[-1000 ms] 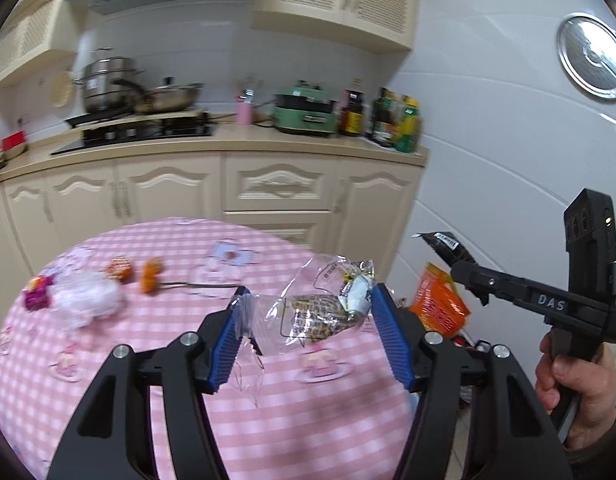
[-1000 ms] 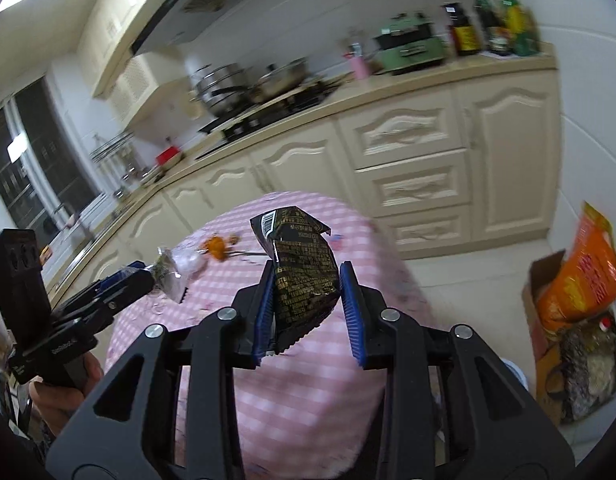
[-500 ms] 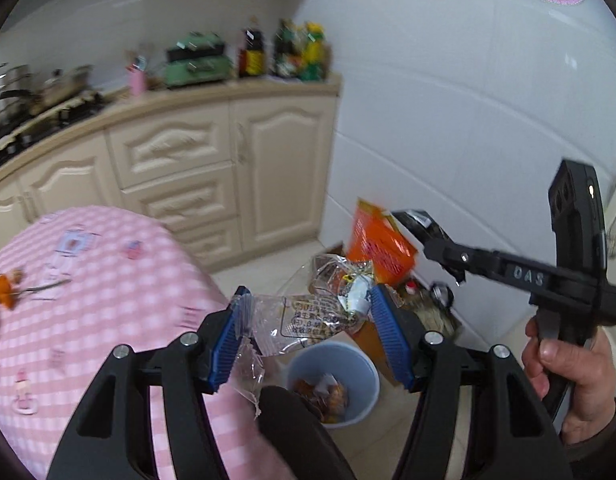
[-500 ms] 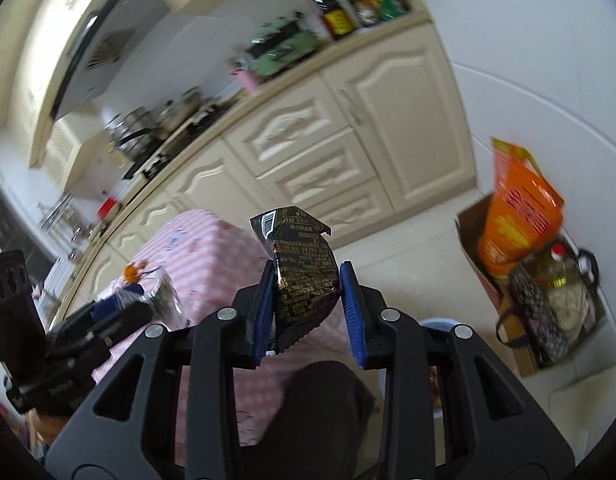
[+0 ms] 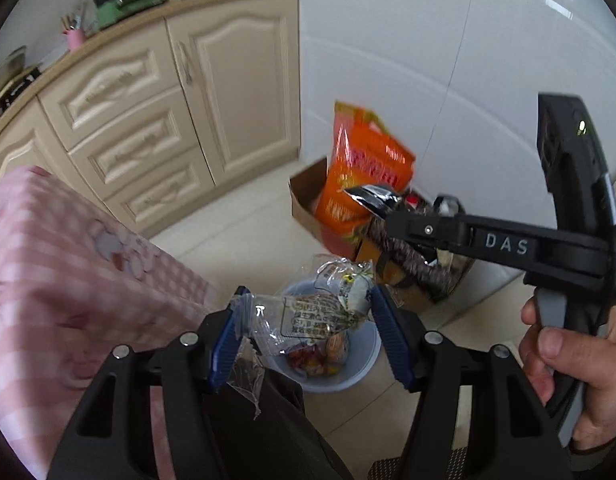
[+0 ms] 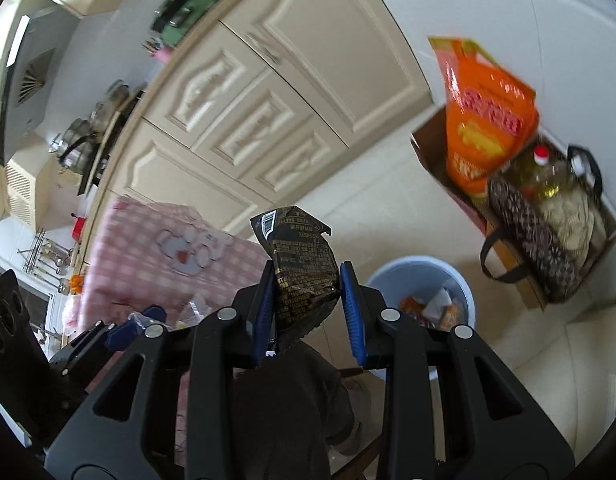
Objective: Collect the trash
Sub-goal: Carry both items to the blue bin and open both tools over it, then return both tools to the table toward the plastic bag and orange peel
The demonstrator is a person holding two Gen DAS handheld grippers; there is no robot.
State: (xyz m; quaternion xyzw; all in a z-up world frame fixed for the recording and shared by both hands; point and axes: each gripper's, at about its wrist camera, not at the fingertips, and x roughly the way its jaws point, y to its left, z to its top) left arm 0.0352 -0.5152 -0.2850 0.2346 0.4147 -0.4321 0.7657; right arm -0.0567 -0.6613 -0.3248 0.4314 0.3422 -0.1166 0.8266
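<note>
My left gripper (image 5: 308, 332) is shut on a crumpled clear plastic wrapper (image 5: 315, 312) with printed text, held above a light blue trash bin (image 5: 359, 368) on the floor; the bin holds several wrappers. My right gripper (image 6: 308, 300) is shut on a black and gold snack packet (image 6: 302, 268). The same bin (image 6: 411, 276) lies to the right of it and lower. In the left wrist view the right gripper (image 5: 391, 216) reaches in from the right, held by a hand (image 5: 579, 364), the dark packet (image 5: 371, 194) at its tip. The left gripper (image 6: 128, 326) shows at lower left in the right wrist view.
A table with a pink checked cloth (image 5: 68, 264) stands at the left. A cardboard box (image 6: 431, 148) by the white wall holds an orange bag (image 6: 483, 112), an oil bottle (image 6: 547, 176) and a dark patterned bag. Cream cabinets (image 5: 196, 100) line the back. A dark trouser leg (image 6: 284, 400) is below.
Both grippers have swung away from the table and dropped toward the floor, still holding their wrappers. The blue bin has come into view beneath them.
</note>
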